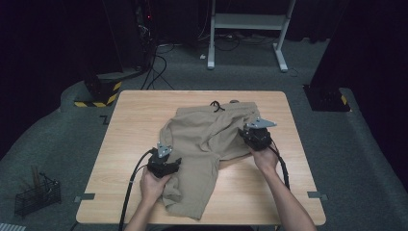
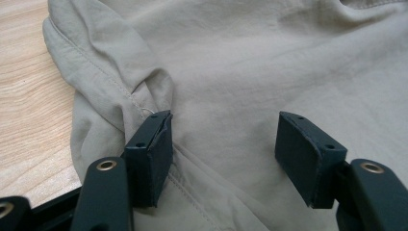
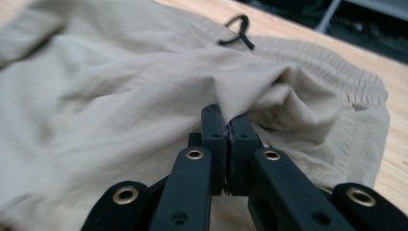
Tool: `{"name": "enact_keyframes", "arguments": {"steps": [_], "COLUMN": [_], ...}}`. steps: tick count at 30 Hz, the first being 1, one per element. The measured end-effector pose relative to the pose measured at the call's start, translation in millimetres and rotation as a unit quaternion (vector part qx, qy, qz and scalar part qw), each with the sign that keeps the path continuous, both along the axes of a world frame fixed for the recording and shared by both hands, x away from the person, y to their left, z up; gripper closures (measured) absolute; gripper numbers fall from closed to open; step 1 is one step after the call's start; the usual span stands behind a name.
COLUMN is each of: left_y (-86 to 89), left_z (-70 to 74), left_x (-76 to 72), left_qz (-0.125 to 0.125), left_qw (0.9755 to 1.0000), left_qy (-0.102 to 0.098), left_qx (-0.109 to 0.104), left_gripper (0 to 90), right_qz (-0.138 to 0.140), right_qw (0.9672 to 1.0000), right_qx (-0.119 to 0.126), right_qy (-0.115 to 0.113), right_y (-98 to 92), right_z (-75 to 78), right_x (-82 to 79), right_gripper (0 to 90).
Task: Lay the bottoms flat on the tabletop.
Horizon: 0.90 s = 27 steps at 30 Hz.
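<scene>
Beige shorts (image 1: 202,139) lie crumpled on the wooden table (image 1: 139,115), waistband and black drawstring (image 1: 216,106) toward the far edge. My left gripper (image 1: 166,163) rests on the near left part of the cloth; in the left gripper view it (image 2: 223,149) stands open over the shorts (image 2: 250,72), one jaw beside a folded seam. My right gripper (image 1: 255,134) is at the shorts' right side. In the right gripper view it (image 3: 227,122) is shut on a raised fold of the shorts (image 3: 120,96), below the drawstring (image 3: 238,31).
A black wire basket (image 1: 36,195) with sticks stands on the floor at the left. A white desk frame (image 1: 248,29) and cables lie beyond the table. Bare wood (image 1: 269,192) shows at the table's near right and along its left side.
</scene>
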State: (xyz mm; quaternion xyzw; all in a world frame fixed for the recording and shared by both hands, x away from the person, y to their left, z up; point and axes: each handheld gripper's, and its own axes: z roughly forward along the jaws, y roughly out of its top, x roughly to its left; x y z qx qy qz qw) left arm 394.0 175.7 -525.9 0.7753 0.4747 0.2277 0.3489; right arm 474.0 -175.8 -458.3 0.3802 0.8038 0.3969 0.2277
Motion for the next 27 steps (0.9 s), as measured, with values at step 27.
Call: {"name": "enact_keyframes", "arguments": {"steps": [27], "left_y": [-0.1], "left_z": [0.0], "left_x": [-0.1], "left_qz": [0.001], "left_qw": [1.0], "left_qy": [0.0], "left_qx": [0.0], "left_gripper": [38.1], "right_qz": [-0.014], "right_qw": [0.9947], "right_qx": [0.009], "right_qy": [0.101], "right_y": [-28.8], "right_z": [-41.0], "right_x": [-4.1], "right_gripper": [71.8]}}
